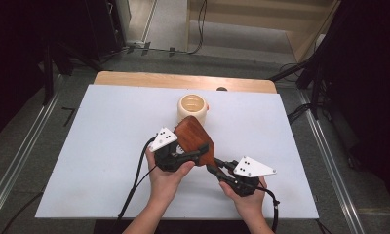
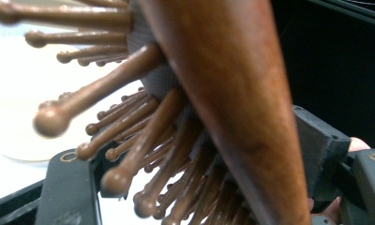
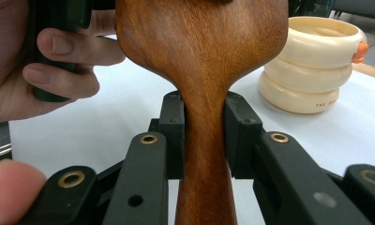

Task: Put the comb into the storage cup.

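I have the wooden hairbrush (image 1: pixel 195 138) held above the middle of the desk (image 1: pixel 100 146), between my two grippers. My right gripper (image 3: pixel 204 136) is clamped on its narrow handle, jaws pressed against both sides. My left gripper (image 2: pixel 199 187) is closed across the brush head, one jaw among the bristles (image 2: pixel 129 140), the other against the wooden back. The left gripper view gives me the knob-tipped bristles close up, which the high view hides. The cream ribbed cup (image 1: pixel 193 107) stands just beyond the brush, toward the desk's far edge.
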### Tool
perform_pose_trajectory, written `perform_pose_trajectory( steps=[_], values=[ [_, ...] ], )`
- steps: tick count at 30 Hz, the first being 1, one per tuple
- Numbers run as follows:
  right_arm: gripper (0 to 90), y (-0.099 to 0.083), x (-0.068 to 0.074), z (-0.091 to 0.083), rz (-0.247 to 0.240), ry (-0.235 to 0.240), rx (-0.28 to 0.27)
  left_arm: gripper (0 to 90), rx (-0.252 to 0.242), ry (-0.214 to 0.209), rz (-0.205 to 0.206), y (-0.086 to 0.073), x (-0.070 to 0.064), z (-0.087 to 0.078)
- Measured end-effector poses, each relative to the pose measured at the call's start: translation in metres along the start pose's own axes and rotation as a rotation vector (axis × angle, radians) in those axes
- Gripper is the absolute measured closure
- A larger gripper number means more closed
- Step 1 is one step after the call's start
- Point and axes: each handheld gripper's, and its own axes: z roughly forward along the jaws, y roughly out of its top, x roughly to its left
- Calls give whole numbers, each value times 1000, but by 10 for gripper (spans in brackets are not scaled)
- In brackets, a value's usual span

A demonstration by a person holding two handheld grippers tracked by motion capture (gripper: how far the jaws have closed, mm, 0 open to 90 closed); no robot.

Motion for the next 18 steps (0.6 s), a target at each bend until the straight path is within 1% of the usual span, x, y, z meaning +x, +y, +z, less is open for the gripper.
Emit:
perform_pose_trajectory(
  steps=[2,5,6,8,10,12,13,15,17,18],
  values=[
    [702,0,0,0,6,-2,-3,302,3,-11,-7,0,1,0],
    [701,-1,1,1,5,-7,-5,317,9,-12,-19,0,1,0],
    [701,-2,1,1,6,-9,-8,329,12,-23,-30,1,2,0],
    [701,-4,0,2,8,-1,-21,356,10,-35,-30,0,1,0],
    [701,-5,0,3,9,-5,-27,391,14,-56,-40,1,1,0],
    [701,-5,0,3,9,-9,-25,436,15,-89,-44,0,2,1],
    [701,-6,0,4,5,-12,-26,455,16,-97,-45,0,2,1],
    [702,-7,0,5,9,-10,-24,483,27,-123,-54,0,3,2],
    [701,-8,-1,5,0,-16,-27,500,30,-143,-66,0,5,2],
    [701,-8,-1,5,-3,-17,-27,509,31,-152,-64,1,5,1]
  ],
)
